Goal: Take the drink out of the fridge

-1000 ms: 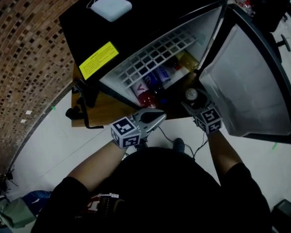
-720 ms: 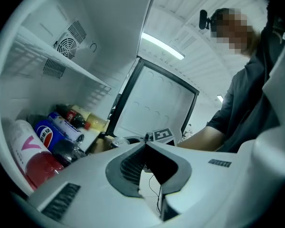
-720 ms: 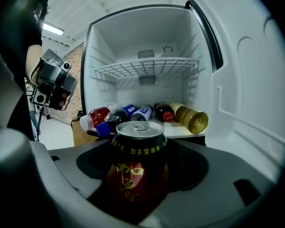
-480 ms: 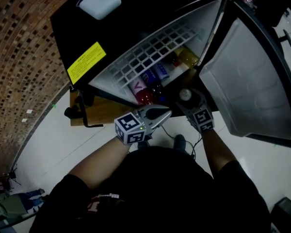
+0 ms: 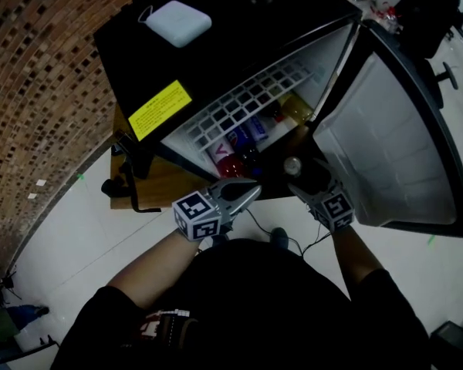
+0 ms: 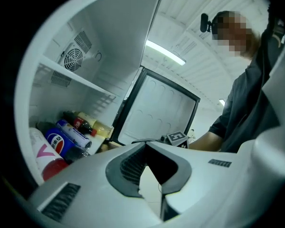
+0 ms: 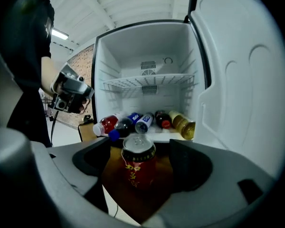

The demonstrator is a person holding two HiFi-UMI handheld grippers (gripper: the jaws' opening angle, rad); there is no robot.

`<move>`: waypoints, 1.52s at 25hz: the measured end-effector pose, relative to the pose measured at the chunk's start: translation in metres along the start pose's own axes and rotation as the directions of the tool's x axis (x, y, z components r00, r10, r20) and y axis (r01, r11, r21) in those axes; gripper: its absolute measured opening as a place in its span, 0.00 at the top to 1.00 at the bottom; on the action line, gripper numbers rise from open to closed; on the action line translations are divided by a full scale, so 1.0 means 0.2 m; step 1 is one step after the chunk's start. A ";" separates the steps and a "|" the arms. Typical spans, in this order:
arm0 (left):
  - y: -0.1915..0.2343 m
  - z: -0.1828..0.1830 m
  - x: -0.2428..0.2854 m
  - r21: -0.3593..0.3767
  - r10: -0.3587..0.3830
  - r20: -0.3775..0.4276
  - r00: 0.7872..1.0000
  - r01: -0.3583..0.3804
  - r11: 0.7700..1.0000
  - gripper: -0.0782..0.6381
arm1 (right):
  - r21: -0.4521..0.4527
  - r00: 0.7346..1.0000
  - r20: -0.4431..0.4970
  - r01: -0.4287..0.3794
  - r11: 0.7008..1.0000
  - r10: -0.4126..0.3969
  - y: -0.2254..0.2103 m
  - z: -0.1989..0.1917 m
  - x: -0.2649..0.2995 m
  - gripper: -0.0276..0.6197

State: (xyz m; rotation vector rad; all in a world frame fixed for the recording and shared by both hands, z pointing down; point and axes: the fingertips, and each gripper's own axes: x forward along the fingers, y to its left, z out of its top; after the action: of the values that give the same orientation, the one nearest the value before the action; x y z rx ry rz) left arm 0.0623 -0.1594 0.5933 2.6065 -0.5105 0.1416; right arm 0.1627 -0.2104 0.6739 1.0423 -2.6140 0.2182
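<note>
Red drink can (image 7: 138,167), an aluminium one with a silver top, is already out of the fridge. It stands upright on the brown wooden board (image 7: 149,201) just in front of the black mini fridge (image 5: 216,45), with its white open door (image 5: 386,129) to the right. The right gripper (image 7: 138,151) has its claw spread around the can and opening. A gap shows on each side, so the pads are not pressing it. The left gripper (image 6: 146,148) hangs to the left with its claw pressed together and nothing in it.

The main risk, as I judge it, is the withdrawal. The can sits deep between the right jaws, so a pull-back that drifts left or right would let a pad clip it. A tall, narrow can would then tip or skid. It seems to stand toward the near side of the board, so a knock could send it to the white floor, where a dark cable (image 5: 258,222) lies. The open door close on the right also leaves little room to swing that way.

Only the right gripper view shows the gaps beside the can, its upright stance, and the row of bottles and cans (image 7: 142,120) lying at the far back. The head view gives just the can's top (image 5: 292,164), but it alone places both grippers, board and door together. The left gripper view alone confirms that its claw is shut and empty.
</note>
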 end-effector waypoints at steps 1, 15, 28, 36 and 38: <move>-0.01 0.01 -0.06 -0.004 0.012 0.008 1.000 -0.012 1.000 0.90 | 0.025 1.000 0.017 -0.003 1.000 0.003 0.03 0.06 -0.06 0.32; 0.08 0.17 -0.91 0.003 0.276 0.209 0.938 -0.283 0.959 0.90 | 0.219 0.927 0.163 -0.367 0.904 0.337 0.50 0.57 -0.17 0.96; 0.07 0.13 -1.18 -0.019 0.351 0.253 0.902 -0.358 0.934 0.90 | 0.193 0.930 0.082 -0.367 0.910 0.358 0.57 0.53 -0.10 0.97; 0.05 0.14 -1.16 -0.013 0.330 0.253 0.909 -0.338 0.941 0.90 | 0.194 0.938 0.067 -0.346 0.918 0.339 0.54 0.51 -0.12 0.97; 0.05 0.14 -1.15 -0.011 0.325 0.253 0.911 -0.333 0.943 0.90 | 0.187 0.939 0.068 -0.344 0.920 0.337 0.53 0.50 -0.12 0.97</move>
State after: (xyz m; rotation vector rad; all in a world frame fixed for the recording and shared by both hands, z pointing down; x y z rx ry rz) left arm -0.1537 -0.1045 0.5294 2.5617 -1.0473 -0.0748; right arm 0.0824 -0.1427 0.5688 0.6393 -2.8364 0.5529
